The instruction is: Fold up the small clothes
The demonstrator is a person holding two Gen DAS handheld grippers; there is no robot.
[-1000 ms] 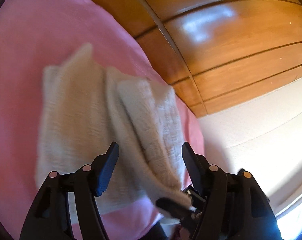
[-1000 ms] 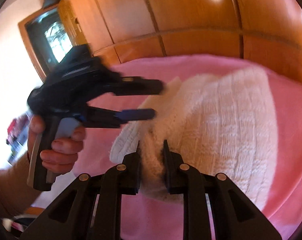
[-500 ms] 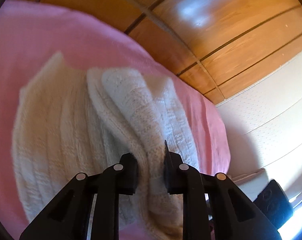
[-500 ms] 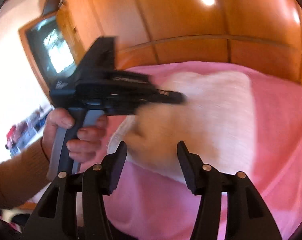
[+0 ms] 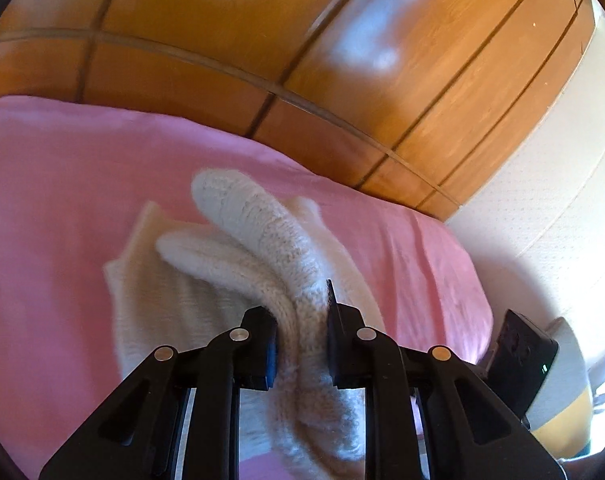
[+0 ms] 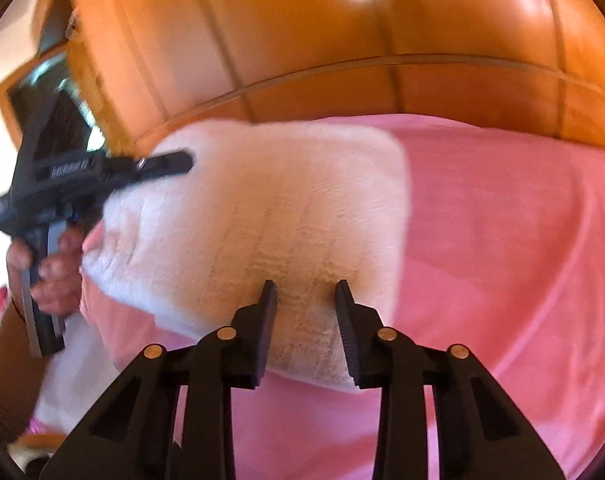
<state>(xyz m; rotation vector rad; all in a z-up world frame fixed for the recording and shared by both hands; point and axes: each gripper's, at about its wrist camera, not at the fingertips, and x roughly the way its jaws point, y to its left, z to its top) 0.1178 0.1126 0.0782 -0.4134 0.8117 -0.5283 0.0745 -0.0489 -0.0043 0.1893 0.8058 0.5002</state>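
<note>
left gripper point(image 5: 300, 320) has lifted the blurred knit garment point(image 5: 262, 232) clamped in its jaws; right gripper point(image 6: 306, 300) gapes empty.

The left wrist view looks forward along the left gripper point(image 5: 301, 330), close above the cream knitted garment point(image 5: 262, 240). The right wrist view faces the same garment from its opposite side. Both share the pink bedspread point(image 6: 502, 240) and wooden wall panelling point(image 5: 342, 60).
</note>
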